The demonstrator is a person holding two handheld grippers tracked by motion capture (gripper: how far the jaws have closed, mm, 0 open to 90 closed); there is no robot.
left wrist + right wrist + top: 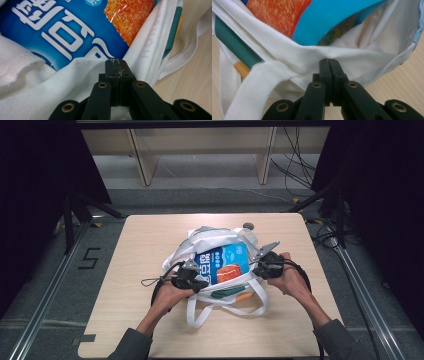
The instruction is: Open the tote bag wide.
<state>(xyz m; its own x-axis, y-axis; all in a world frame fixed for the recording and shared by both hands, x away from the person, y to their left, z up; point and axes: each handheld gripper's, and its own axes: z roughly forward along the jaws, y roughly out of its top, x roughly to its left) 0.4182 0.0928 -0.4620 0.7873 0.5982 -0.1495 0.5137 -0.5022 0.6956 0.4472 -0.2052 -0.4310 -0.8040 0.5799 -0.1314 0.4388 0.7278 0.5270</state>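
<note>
Pale wooden table (150,330) on grey floor (210,195), dark curtains (30,170) flanking.

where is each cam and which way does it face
High view: above the person's side, looking forward and down on the table; forearms, both hands.
Left gripper view: on the left gripper, facing the white tote bag and blue snack packet.
Right gripper view: on the right gripper.
All share bag and packet.

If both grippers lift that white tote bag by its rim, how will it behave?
The white tote bag would probably sag: its cloth bunches at both pinches. The blue snack packet, puffy and likely light, might slide out of the open mouth.
</note>
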